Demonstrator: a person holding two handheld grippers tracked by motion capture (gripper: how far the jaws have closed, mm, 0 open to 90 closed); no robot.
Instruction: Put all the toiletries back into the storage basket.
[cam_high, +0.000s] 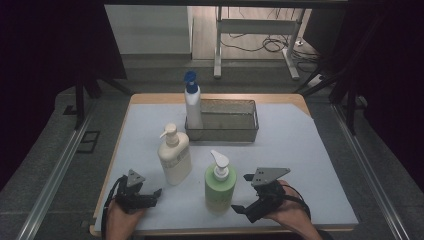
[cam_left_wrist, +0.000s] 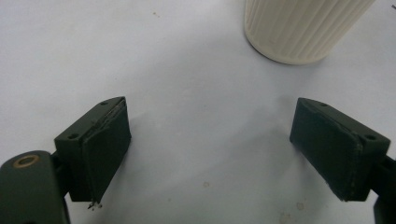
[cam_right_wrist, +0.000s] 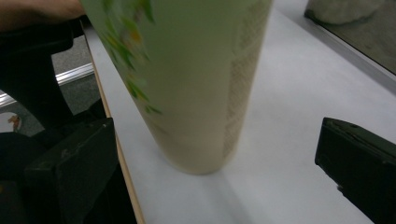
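Reaching for the green bottle looks like the step in hand: the right hand-held gripper sits on the near edge of the surface with its jaws spread wide, and the bottle stands upright just ahead of them, near but not yet between them. In the right gripper view the bottle fills the gap ahead of the two jaws, still untouched on both sides.

The left hand-held gripper is also wide open and holds nothing; the cream bottle stands just beyond it and a little to its right, its ribbed base apart from the jaws.

Farther off, a white bottle with a blue top stands in the near left corner of a mesh basket.

Next, I judge, the right hand-held gripper must slide forward until the green bottle sits squarely between the jaws, then close low on its body, keeping it upright.
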